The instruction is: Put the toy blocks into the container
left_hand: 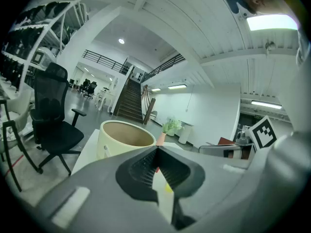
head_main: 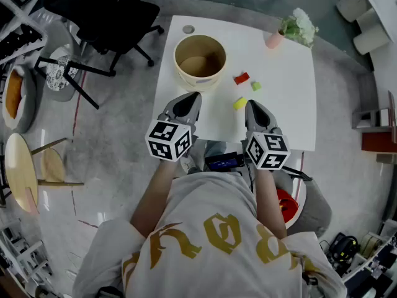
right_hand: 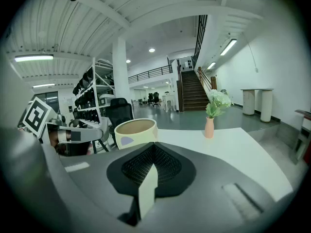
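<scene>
Entry: left tool (head_main: pixel 191 97), right tool (head_main: pixel 250 104), jaws together, empty, at near edge of worktop (head_main: pixel 285 113). Loose beside container (head_main: pixel 200 72): red block (head_main: pixel 241 77), green block (head_main: pixel 255 86), yellow block (head_main: pixel 240 103). Risk: arriving unopened, I knock these seemingly light blocks away.

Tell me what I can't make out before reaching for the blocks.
Right gripper view: the right gripper hides all three blocks.
Left gripper view: the left gripper leaves only slivers of the red block and yellow block; green block hidden.
Head view: container floor partly behind its near wall.
</scene>
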`<state>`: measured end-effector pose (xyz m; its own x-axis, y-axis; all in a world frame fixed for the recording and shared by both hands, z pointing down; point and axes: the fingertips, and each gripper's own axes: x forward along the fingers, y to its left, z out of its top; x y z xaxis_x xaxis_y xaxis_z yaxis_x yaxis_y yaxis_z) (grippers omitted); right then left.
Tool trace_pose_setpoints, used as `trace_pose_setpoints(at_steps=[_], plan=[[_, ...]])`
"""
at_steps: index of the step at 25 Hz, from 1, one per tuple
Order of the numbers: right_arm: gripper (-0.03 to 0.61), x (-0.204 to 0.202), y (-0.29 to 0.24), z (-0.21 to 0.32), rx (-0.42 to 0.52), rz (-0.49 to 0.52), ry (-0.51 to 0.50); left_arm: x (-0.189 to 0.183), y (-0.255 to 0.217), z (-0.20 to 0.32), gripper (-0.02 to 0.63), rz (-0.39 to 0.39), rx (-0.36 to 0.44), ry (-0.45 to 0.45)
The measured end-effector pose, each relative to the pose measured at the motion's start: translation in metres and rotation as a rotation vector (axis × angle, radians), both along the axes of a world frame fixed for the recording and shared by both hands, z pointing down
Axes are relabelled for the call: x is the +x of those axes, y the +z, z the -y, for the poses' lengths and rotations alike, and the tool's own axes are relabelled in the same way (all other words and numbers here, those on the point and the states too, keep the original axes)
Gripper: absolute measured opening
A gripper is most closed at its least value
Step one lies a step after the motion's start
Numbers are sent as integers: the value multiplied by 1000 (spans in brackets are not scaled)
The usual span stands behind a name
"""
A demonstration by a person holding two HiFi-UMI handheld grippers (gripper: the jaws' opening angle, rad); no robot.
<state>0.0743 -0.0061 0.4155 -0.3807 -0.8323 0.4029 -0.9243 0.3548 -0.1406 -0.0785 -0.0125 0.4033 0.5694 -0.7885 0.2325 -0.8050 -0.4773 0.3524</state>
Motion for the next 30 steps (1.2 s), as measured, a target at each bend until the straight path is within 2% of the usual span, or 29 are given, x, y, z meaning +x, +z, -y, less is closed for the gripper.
trace_pose_setpoints(at_steps=[8,13,14,16,21,26,30], plan=[[14,7,4,18,-3,-2,-2,17,5,9,1,48,4,21],[15,15,6,17,8,24,-8,30,8,11,1,8,-17,38],[26,17,7,16,8,22,-8,33,9,11,1,-8,-20,42],[103,22,10,15,5,11,-2,42,12,11,3,-22,-29,56],[126,38,21,18,-6,-16,25,69,33,9,1,79,-66,132],[127,59,34,24,-31,-42,54,95,49,15,1,134,-87,181],[133,71,49,33,-59,-60,62,114,63,24,1,148,-109,219]])
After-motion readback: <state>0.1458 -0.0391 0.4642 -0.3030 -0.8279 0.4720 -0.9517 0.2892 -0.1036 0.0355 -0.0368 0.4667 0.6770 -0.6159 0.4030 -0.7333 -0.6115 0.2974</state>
